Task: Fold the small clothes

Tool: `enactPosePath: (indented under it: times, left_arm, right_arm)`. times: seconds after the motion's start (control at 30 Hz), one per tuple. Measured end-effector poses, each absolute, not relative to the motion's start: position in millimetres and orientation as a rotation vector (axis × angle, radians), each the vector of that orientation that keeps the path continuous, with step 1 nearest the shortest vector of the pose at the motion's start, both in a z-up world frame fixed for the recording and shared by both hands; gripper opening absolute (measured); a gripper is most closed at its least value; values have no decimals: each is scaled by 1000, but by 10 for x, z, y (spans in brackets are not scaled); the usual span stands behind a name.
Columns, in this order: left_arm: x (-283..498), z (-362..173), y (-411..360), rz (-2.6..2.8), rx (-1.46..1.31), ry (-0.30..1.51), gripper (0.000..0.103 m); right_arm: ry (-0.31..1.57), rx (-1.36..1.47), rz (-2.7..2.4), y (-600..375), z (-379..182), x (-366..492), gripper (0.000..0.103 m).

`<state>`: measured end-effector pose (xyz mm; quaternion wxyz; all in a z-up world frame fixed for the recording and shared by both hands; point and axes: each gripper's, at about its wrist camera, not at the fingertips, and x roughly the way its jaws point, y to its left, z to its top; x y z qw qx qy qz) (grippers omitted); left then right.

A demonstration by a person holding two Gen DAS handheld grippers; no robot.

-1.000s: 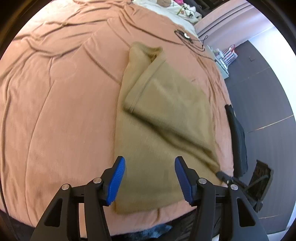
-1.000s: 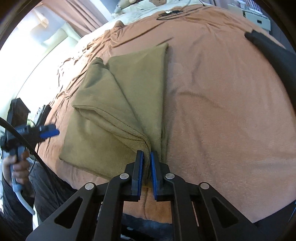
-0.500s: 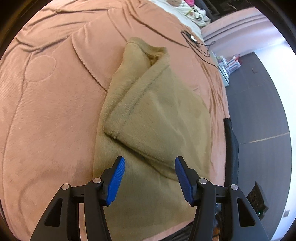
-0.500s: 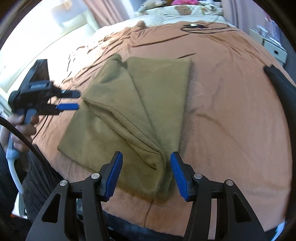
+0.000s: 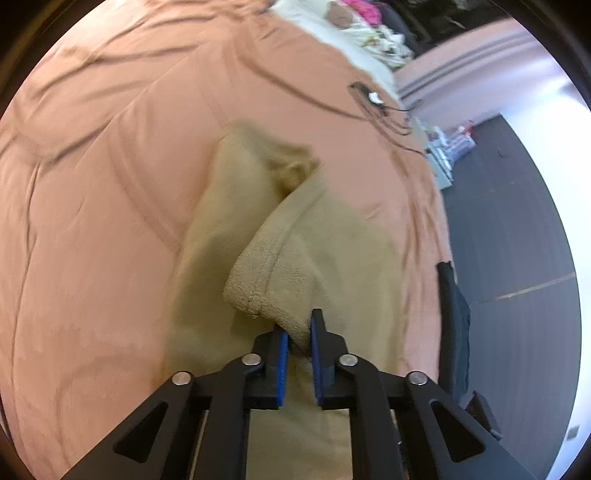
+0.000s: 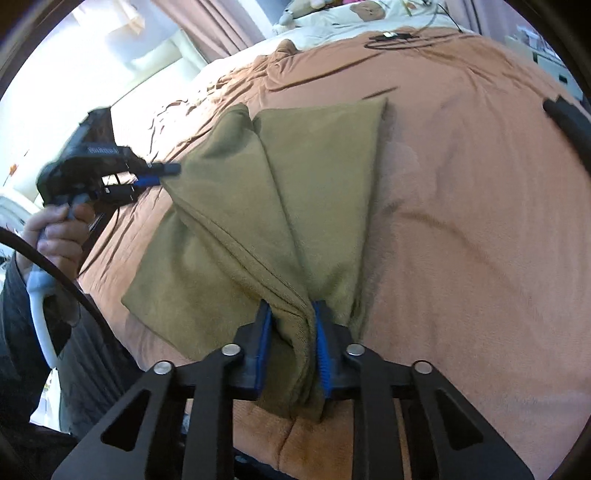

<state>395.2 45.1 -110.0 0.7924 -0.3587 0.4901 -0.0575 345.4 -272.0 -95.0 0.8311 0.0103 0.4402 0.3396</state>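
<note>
olive garment (image 6: 280,206) lies partly folded on the orange bedspread (image 6: 461,221). left gripper (image 5: 297,334) has just closed on its hemmed corner, right gripper (image 6: 291,332) on a bunched edge; the next fold is not yet made.

A rust-orange bedspread (image 6: 461,221) is covering the wide bed, lying creased toward the far end; pale patterned pillows (image 6: 373,11) are resting at its head; daylight is glaring through a window (image 6: 55,74) beside mauve curtains (image 6: 221,33); dark flooring (image 5: 517,229) is stretching past the bedside.
</note>
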Motion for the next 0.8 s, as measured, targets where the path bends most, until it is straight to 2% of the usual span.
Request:
enactPosePath:
  times: [0.33, 0.57, 0.8]
  left_arm:
    - [4658, -622, -7, -216, -658, 1021, 5]
    - [5068, -547, -377, -255, -584, 1035, 5]
    - [5477, -697, -773, -277, -515, 1086, 5]
  right_arm:
    - [938, 135, 752, -2922, -1024, 3508, 11]
    - [937, 200, 776, -3094, -1064, 3484, 11]
    - [942, 259, 805, -3210, -1114, 3512, 9]
